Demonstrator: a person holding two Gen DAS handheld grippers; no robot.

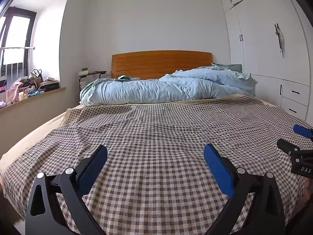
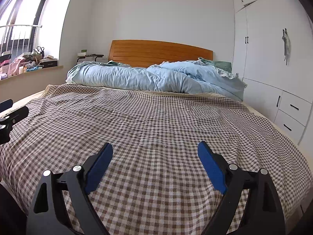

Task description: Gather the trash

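1. The left gripper (image 1: pixel 155 154) points forward over the bed and tips down a little. Its two blue pads (image 1: pixel 93 168) stand far apart, with nothing between them.
2. The right gripper (image 2: pixel 155 151) points the same way and also tips down a little. Its blue pads (image 2: pixel 100 166) are wide apart too, and nothing is in them.
3. The two claws sit side by side. In the left wrist view, the tip of the right claw peeks in at the right edge. In the right wrist view, the tip of the left claw peeks in at the left edge.
4. Right under and ahead of both claws lies a brown and white checked blanket (image 1: pixel 156 129). It covers the near part of the bed and has some soft wrinkles.
5. I cannot see any trash on the blanket near either claw.
6. Past the blanket, farther ahead, a light blue quilt (image 1: pixel 156 88) lies bunched up across the bed.
7. Behind the quilt stands a wooden headboard (image 1: pixel 160 62) against the white wall.
8. Far off to the left of the claws is a window ledge (image 1: pixel 29 98) piled with mixed things (image 1: pixel 29 86): bags, boxes and cloth. I cannot tell if any of it is trash.
9. To the right of the claws is a tall white wardrobe (image 1: pixel 264 45) with drawers low down.
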